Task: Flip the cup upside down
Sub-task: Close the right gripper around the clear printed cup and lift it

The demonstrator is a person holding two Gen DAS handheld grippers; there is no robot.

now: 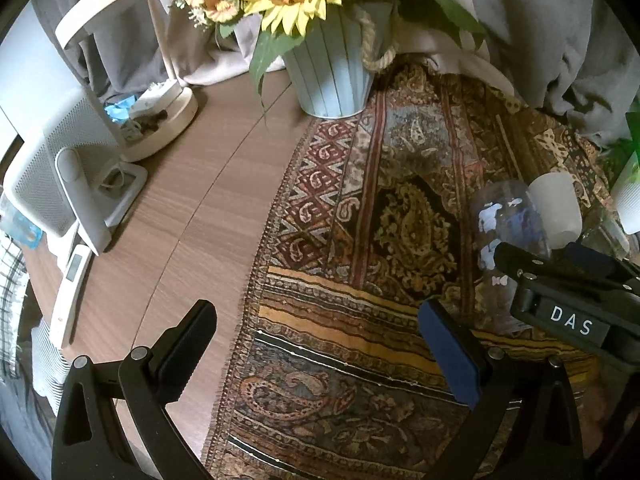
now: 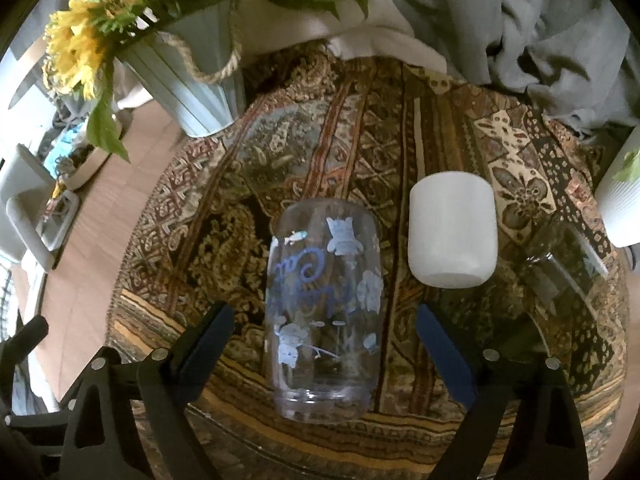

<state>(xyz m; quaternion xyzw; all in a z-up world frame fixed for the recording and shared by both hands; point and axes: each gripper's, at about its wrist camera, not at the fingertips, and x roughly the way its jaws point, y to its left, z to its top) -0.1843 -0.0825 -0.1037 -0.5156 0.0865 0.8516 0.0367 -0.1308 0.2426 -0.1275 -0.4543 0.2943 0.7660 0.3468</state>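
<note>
Straddling the clear printed glass cup point(image 2: 325, 312), the right gripper point(image 2: 324, 356) stands spread, fingers apart from its sides. One glass cup rests on the patterned cloth point(image 2: 400, 128); one white cup point(image 2: 453, 229) sits just beside. Left gripper point(image 1: 316, 354), released, holds nothing.

The only clear lettering is "DAS", white capitals on a dark label point(image 1: 571, 321) fixed to the right gripper point(image 1: 536, 258), at about four o'clock in the left wrist view; blue script on the glass cup point(image 2: 324, 308) cannot be read
</note>
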